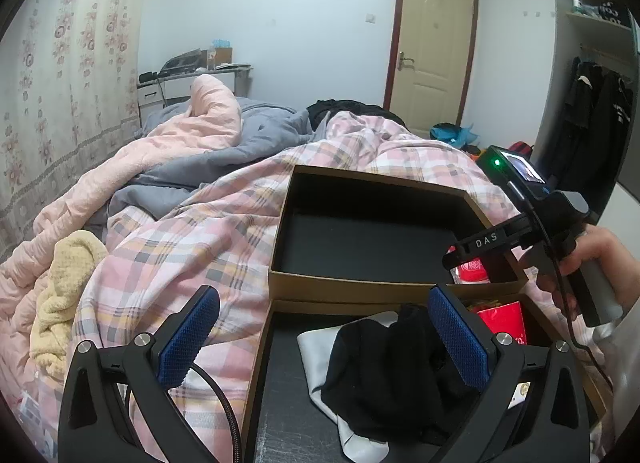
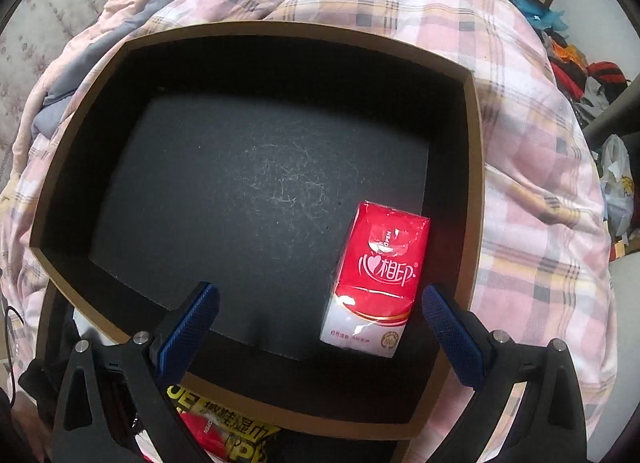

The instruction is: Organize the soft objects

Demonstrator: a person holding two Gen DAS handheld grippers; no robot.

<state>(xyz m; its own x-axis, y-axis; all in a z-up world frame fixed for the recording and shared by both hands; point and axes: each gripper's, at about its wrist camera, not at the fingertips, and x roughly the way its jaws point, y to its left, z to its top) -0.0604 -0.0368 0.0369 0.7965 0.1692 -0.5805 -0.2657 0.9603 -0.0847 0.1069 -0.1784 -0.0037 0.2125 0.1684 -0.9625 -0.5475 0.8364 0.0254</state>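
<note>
In the right wrist view, a red and white tissue pack lies flat on the black floor of a brown-rimmed box, near its right wall. My right gripper hovers open over the box, and the pack sits just inside its right finger without being held. My left gripper is open above the nearer box. That box holds a black cloth on a pale grey cloth, plus a red pack. A yellow towel lies on the bed at far left.
Both boxes rest on a pink plaid quilt over a rumpled bed. A hand holds the right tool's handle. A yellow and black wipes packet lies in the nearer box. A door and hanging dark clothes stand beyond.
</note>
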